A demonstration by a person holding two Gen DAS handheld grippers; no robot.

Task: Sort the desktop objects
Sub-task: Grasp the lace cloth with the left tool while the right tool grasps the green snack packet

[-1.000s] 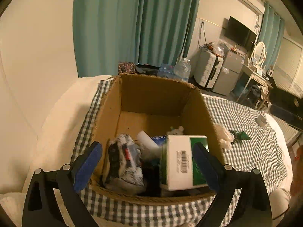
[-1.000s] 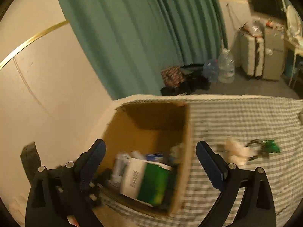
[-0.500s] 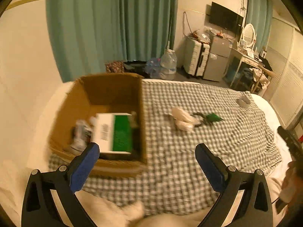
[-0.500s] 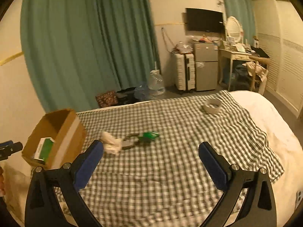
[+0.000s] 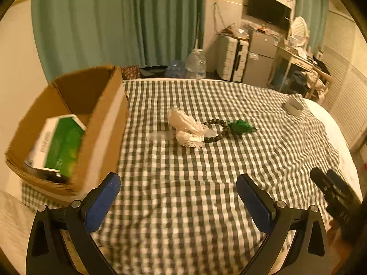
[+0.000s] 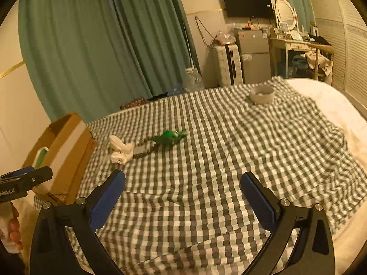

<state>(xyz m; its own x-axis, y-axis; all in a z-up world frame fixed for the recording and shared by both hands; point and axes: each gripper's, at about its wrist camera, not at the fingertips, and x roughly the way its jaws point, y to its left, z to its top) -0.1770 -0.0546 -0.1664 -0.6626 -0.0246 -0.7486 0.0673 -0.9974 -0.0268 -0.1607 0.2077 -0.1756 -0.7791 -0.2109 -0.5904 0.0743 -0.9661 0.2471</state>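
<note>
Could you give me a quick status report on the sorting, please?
Left gripper and right gripper both open, empty. Bead bracelet, white cloth and white bowl lie outside the cardboard box. Nothing in the way.

The cardboard box (image 5: 101, 123) is motion-blurred in the left wrist view, and its wall hides most of the green-and-white carton (image 5: 57, 146). The crumpled white cloth (image 5: 187, 128) covers part of the clear tube (image 5: 158, 136).

You face teal curtains (image 5: 119, 20) on a cream wall (image 6: 206, 0) under warm, dim light. A dark television (image 6: 247, 4) hangs above a small fridge (image 6: 253, 55), a pale suitcase (image 6: 226, 65) beside it, a dressing desk (image 6: 296, 45) further right.
</note>
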